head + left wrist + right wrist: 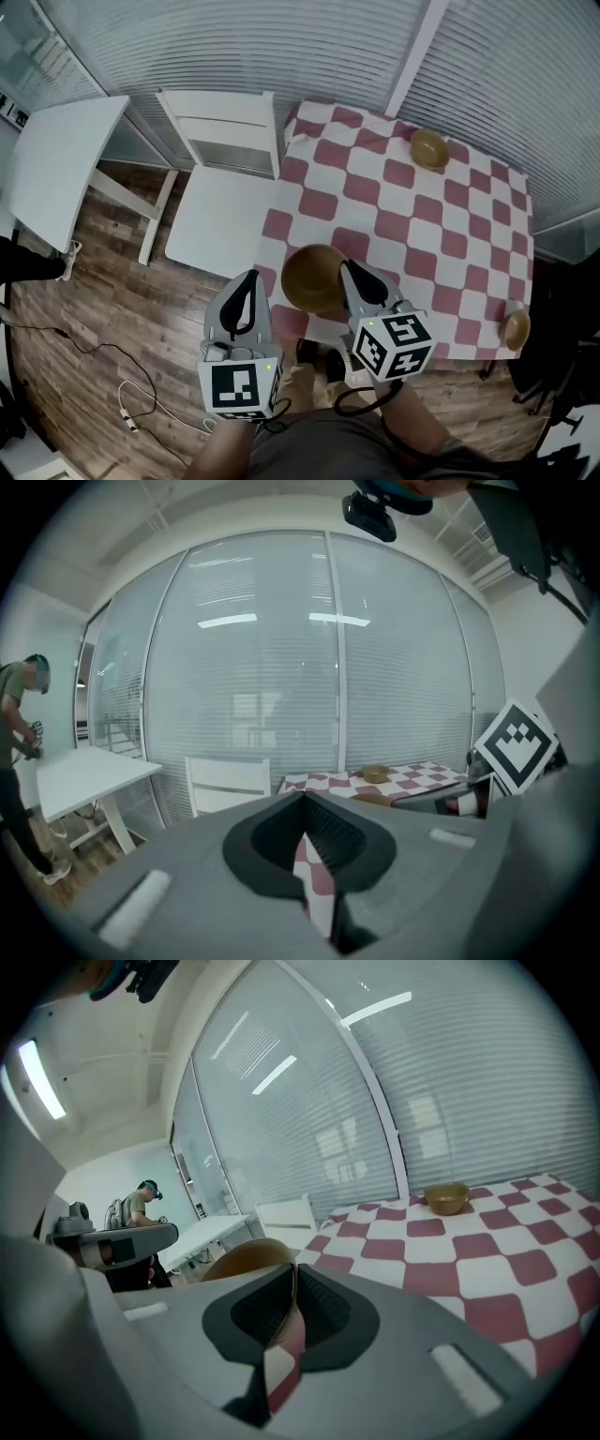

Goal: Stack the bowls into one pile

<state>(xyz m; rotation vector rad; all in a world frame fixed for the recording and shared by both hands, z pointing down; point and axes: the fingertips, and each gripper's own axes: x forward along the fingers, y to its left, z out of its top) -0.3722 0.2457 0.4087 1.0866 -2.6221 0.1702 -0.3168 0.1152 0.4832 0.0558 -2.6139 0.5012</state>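
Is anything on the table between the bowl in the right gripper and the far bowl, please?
Nothing visible: only checkered tablecloth lies between the large bowl in the right gripper and the far bowl.

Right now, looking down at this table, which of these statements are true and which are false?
1. Three bowls sit on the checked table. True: a large bowl, a far bowl and a corner bowl.
2. The right tool is clamped on the large bowl's rim. True.
3. The bowls are already in one pile. False: all three lie well apart.
4. The left tool holds a bowl. False: its jaws are together with nothing between them.
5. In the head view, the white chair stands to the right of the table. False: it stands at the table's left.
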